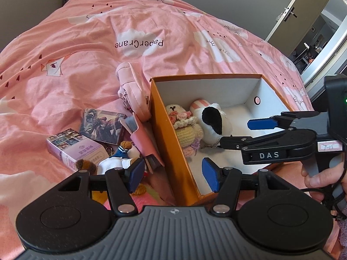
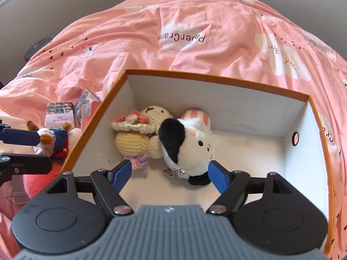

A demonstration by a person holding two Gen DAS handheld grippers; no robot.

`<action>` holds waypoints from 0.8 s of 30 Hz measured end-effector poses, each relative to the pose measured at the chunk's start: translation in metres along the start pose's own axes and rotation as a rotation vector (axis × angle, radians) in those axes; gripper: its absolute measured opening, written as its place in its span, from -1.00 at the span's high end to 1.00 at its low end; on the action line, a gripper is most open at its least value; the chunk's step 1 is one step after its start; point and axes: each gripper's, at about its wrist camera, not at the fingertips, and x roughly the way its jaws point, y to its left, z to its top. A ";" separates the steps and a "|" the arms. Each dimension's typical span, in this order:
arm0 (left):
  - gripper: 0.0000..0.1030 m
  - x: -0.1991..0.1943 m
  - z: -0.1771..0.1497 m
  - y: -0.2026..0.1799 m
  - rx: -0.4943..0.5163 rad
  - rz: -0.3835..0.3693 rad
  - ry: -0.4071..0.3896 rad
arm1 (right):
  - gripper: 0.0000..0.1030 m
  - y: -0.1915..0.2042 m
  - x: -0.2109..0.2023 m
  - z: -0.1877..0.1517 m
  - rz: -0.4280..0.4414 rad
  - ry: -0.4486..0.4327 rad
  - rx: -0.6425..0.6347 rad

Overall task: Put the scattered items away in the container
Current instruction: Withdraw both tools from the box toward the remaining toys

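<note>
From the left wrist, the left gripper is hanging open and empty over the orange box wall, beside the sailor bear keychain, likely the next pick.

From the right wrist, the right gripper is standing wide apart above the black-eared plush dog, now lying free in the box beside the crocheted doll.

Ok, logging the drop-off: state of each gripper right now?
Left gripper: open, holding nothing.
Right gripper: open, empty, over the white plush in the box.
</note>
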 end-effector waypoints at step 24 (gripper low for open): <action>-0.30 -0.064 -0.050 0.050 -0.008 0.095 -0.100 | -0.45 0.098 -0.086 -0.072 0.236 -0.383 0.148</action>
